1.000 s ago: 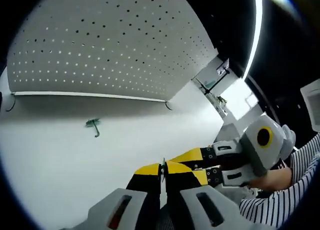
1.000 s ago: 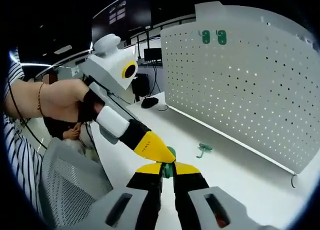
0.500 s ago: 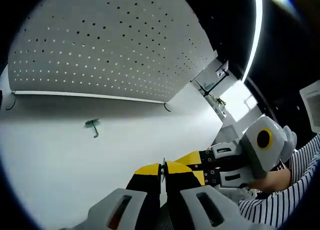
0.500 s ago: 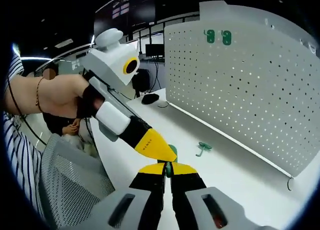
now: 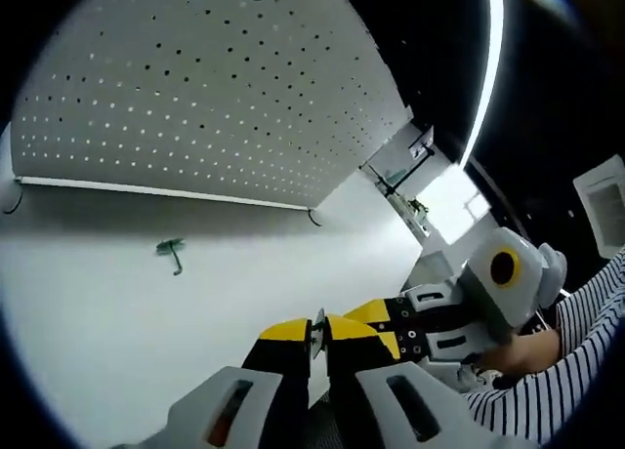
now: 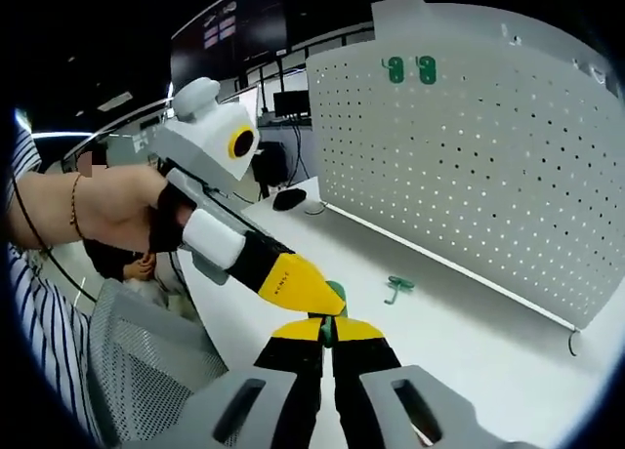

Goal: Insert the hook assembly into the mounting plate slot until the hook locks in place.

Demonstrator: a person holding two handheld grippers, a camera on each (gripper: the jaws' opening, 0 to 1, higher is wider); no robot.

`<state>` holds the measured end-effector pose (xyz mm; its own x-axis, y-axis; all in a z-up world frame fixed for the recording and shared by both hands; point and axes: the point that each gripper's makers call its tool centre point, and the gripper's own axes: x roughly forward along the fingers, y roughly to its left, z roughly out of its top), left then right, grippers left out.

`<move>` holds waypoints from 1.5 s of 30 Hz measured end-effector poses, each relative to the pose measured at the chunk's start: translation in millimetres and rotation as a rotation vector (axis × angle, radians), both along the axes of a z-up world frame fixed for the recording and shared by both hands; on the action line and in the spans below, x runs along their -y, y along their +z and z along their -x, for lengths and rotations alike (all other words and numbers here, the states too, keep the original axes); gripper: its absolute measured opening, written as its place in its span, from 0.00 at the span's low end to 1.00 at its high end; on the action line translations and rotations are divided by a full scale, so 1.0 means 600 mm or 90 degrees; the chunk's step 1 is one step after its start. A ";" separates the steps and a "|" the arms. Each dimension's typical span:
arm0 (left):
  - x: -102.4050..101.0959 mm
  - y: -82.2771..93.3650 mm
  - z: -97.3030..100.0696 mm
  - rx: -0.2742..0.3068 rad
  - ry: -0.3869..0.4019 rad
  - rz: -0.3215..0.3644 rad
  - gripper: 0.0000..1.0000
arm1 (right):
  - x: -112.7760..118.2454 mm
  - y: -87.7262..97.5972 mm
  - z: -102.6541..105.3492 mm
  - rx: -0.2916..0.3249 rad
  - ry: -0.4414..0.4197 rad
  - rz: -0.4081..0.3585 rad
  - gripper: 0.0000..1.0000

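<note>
Both grippers, left gripper [image 5: 314,334] and right gripper [image 6: 327,329], are still pinching one green hook [image 6: 334,295] together, barely moving. The pegboard [image 6: 469,156] is waiting well apart.

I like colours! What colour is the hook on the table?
Green hook, best in right gripper view.
</note>
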<state>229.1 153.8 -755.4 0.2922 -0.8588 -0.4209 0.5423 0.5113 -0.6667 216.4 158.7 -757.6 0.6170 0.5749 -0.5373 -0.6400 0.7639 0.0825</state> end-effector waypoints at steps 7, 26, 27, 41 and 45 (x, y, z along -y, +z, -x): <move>-0.018 0.018 -0.014 0.083 0.023 -0.008 0.13 | -0.005 0.007 -0.005 0.008 -0.001 -0.003 0.00; -0.091 0.055 -0.012 0.254 0.117 -0.007 0.71 | -0.018 0.041 -0.040 0.039 -0.050 -0.060 0.00; -0.091 0.054 -0.009 0.254 0.117 -0.006 0.72 | -0.020 0.041 -0.041 0.040 -0.051 -0.062 0.00; -0.087 0.036 0.030 0.320 0.108 -0.051 0.87 | -0.026 0.096 -0.078 0.142 -0.106 -0.088 0.00; -0.079 0.030 0.041 0.326 0.097 -0.061 0.90 | -0.026 0.118 -0.098 0.179 -0.136 -0.099 0.00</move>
<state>204.3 201.4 -737.5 0.5989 -0.7553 -0.2662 0.7001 0.6552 -0.2839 274.9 174.6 -686.8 0.8428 0.4781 -0.2471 -0.4812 0.8751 0.0517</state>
